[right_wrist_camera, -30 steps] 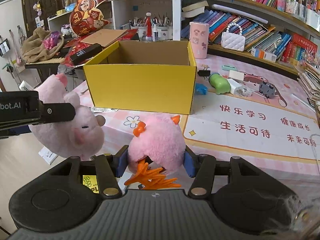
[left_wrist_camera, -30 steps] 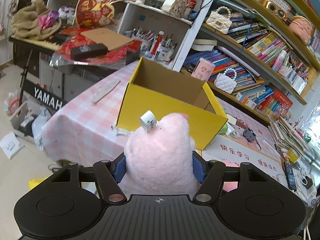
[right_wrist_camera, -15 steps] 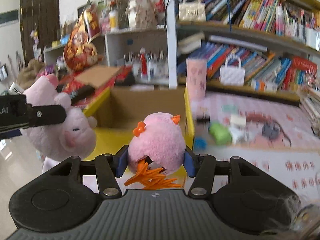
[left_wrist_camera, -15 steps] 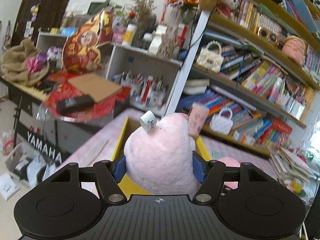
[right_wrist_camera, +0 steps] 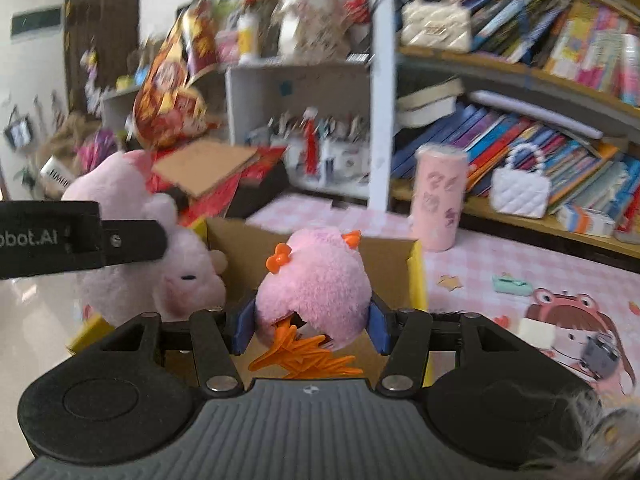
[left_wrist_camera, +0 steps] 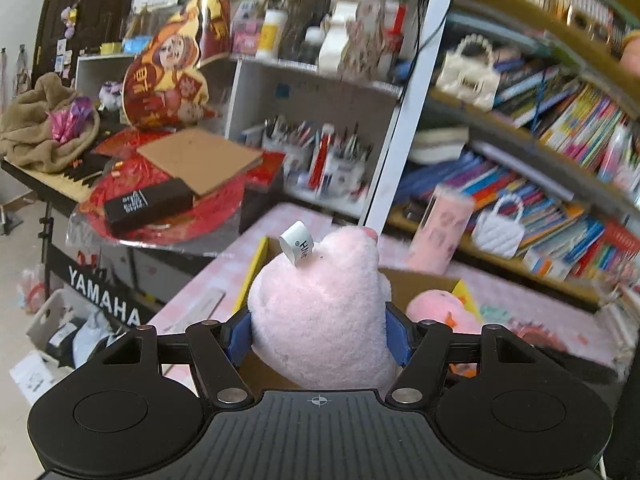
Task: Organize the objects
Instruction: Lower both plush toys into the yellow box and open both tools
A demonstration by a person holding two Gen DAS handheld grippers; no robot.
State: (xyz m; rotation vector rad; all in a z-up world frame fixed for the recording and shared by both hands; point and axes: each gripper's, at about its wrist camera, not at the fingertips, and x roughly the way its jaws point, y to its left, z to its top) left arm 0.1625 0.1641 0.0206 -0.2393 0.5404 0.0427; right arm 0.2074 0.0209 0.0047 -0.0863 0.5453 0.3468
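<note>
left gripper (left_wrist_camera: 319, 338) has its blue-padded fingers (left_wrist_camera: 237, 338) pressed into both sides of a pale pink plush pig w/ a white fabric tag (left_wrist_camera: 324, 312), so it's clamped on that toy; the tag (left_wrist_camera: 297, 242) sticks up at the top of the plush. right gripper (right_wrist_camera: 312, 330) likewise squeezes a round pink plush chick w/ orange bows and orange feet (right_wrist_camera: 314, 284) between its blue pads (right_wrist_camera: 242, 328), feet hanging down toward the gripper body. both toys are held up over the open yellow cardboard box w/ a brown inside (right_wrist_camera: 416, 276), which sits on the pink-and-white checked tablecloth (right_wrist_camera: 472, 256); in the left view the box's yellow rim (left_wrist_camera: 250, 280) shows just behind the pig and the chick (left_wrist_camera: 440, 308) peeks out to the pig's right, inside the box outline. in the right view the pig (right_wrist_camera: 160, 256) is to the chick's left at the box's left edge, w/ the left gripper's black arm across it. whether either toy touches the box floor: can't tell. near the box, on the cloth, stands a pink cylindrical tumbler w/ darker prints (right_wrist_camera: 440, 196); a small teal item (right_wrist_camera: 510, 284) lies further right, apart from the box. behind, blurred: bookshelf w/ colourful books (right_wrist_camera: 540, 128), a white quilted mini handbag (right_wrist_camera: 520, 192), pen pots (left_wrist_camera: 320, 160), and a black yamaha keyboard (left_wrist_camera: 100, 304) at left.
</note>
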